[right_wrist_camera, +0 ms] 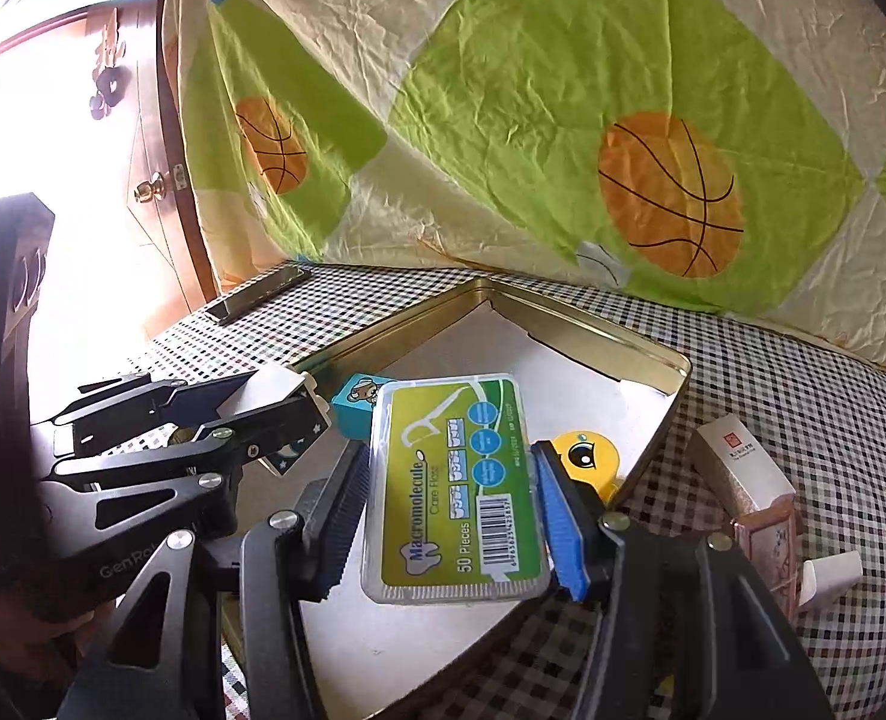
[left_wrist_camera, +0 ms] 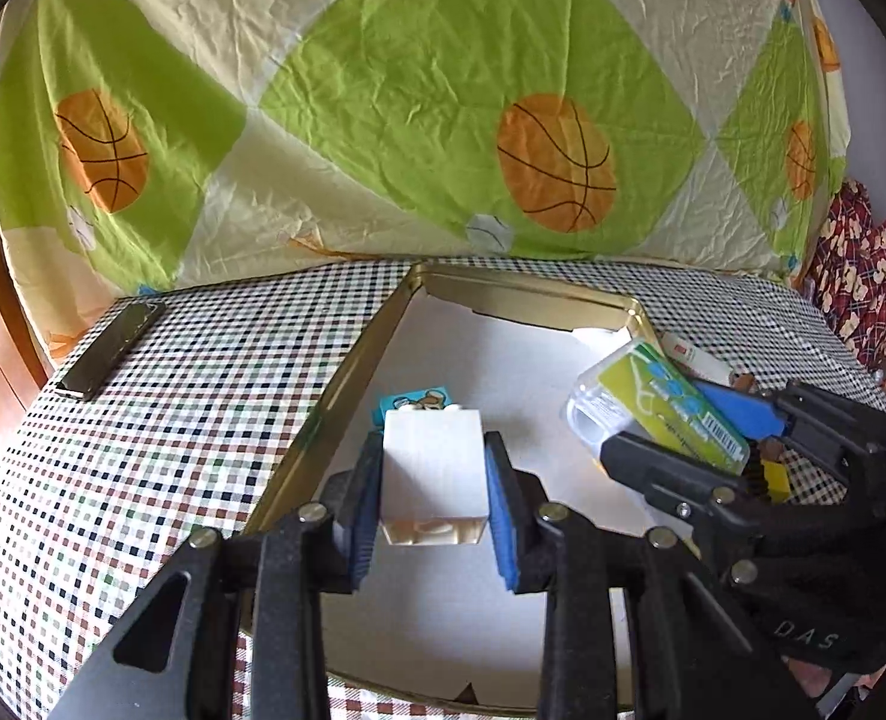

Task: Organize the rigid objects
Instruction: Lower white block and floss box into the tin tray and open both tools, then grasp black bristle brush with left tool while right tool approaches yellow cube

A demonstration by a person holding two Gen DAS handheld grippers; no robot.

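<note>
Sitting between tool (right_wrist_camera: pixel 449 510) pads: floss box (right_wrist_camera: pixel 458 486)

floss box (right_wrist_camera: pixel 456 489) "Macromolecule, 50 Pieces", gripper "GenRo"

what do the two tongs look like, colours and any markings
Both are the same build: matte black angular linkage arms joined by round silver pivot pins, with triangular cut-outs in the outer links. The left tongs and right tongs each carry ribbed pads, blue on one side and looking darker on the other. Pale lettering reading "GenRo…" shows on the left tongs' body in the right wrist view. No cables or sleeves are visible.
</note>
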